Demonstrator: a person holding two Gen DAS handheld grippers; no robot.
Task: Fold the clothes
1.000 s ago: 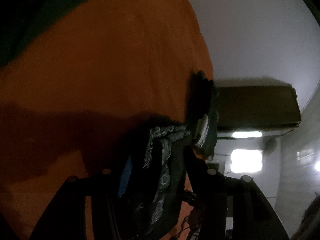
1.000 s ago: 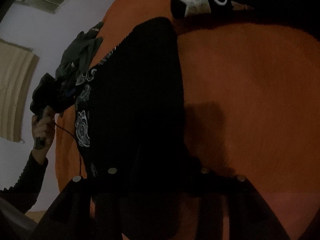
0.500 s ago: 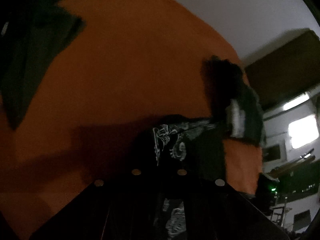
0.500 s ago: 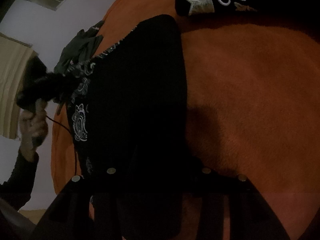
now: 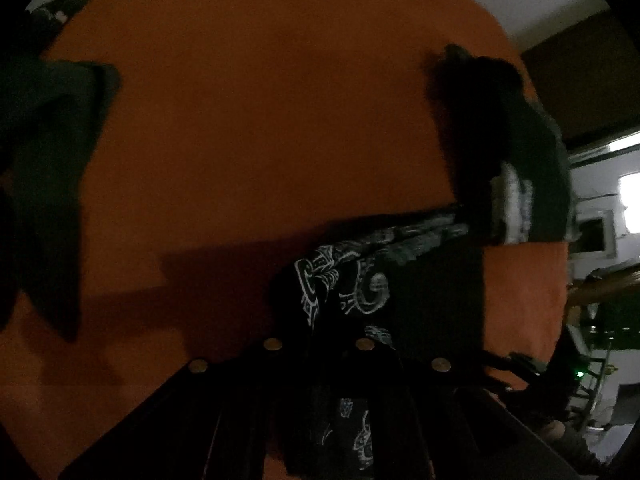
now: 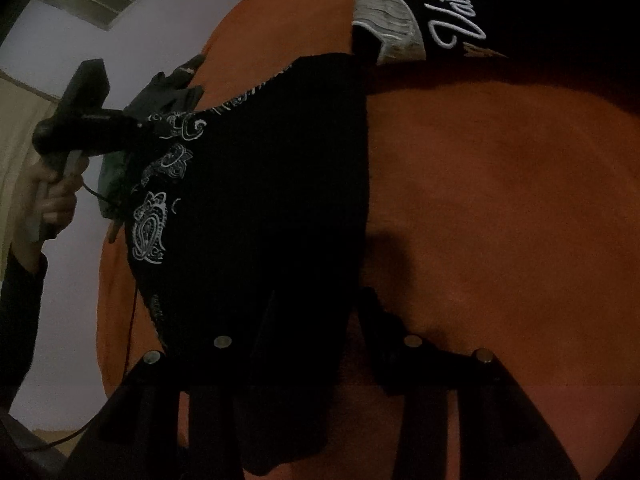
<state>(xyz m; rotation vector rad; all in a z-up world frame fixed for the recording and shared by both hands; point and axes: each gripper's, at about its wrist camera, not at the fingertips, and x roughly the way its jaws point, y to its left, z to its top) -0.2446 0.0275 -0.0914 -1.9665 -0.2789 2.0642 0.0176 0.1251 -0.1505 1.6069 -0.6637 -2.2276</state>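
Hand-held grippers – two: left hand-held gripper (image 5: 320, 344) and right hand-held gripper (image 6: 316, 320) each clamp one black patterned garment (image 6: 256, 184)

The fingertips of the right gripper (image 6: 316, 320) are covered by the black printed garment (image 6: 260, 200) draped between its jaws. Beyond the jaws, a lettered black garment (image 6: 520, 0) is cut off by the frame's top edge.

Black left gripper (image 6: 158, 126) with 4 round screws and a thin cable; dark ribbed sleeve (image 6: 18, 312).
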